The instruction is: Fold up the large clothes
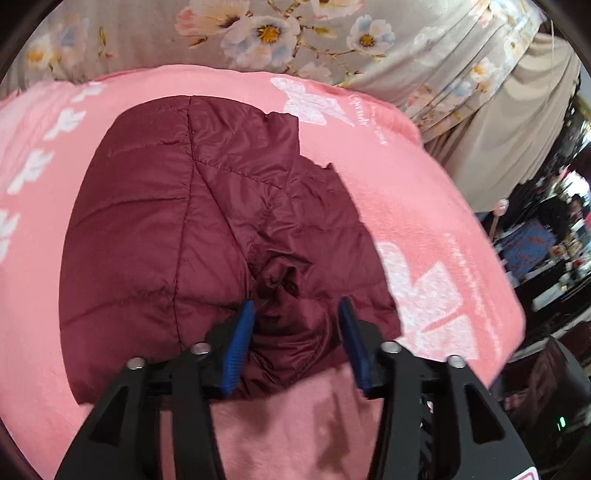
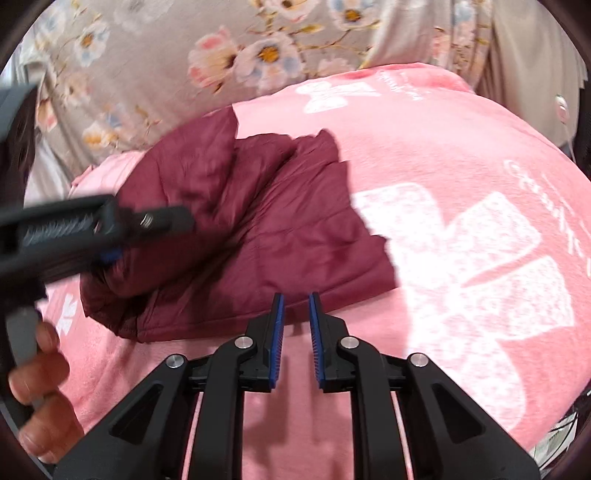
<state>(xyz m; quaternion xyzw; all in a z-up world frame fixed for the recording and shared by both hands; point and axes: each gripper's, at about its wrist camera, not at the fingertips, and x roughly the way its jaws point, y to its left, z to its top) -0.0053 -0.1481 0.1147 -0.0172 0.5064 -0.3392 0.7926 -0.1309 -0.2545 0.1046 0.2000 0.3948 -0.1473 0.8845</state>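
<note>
Your left gripper (image 1: 295,310) is spread open with its blue pads over the near folds of the maroon puffer jacket (image 1: 207,221), gripping nothing. Your right gripper (image 2: 295,306) has a narrow gap, holds nothing, near the jacket's hem. Jacket lies folded on the pink blanket (image 1: 424,206), floral sheet (image 1: 295,33) behind.

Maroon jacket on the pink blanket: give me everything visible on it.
The maroon quilted puffer jacket looks like shiny, thin nylon with stitched panel seams. It lies folded into a compact, rumpled bundle on the pink fleece blanket with white butterfly prints; its far edge is uneven and stepped. The left gripper has its jaws open, straddling a bunched pucker of fabric at the near edge. The right gripper sits just short of the near hem, jaws narrowly apart, holding nothing. No zip or label is visible.
</note>
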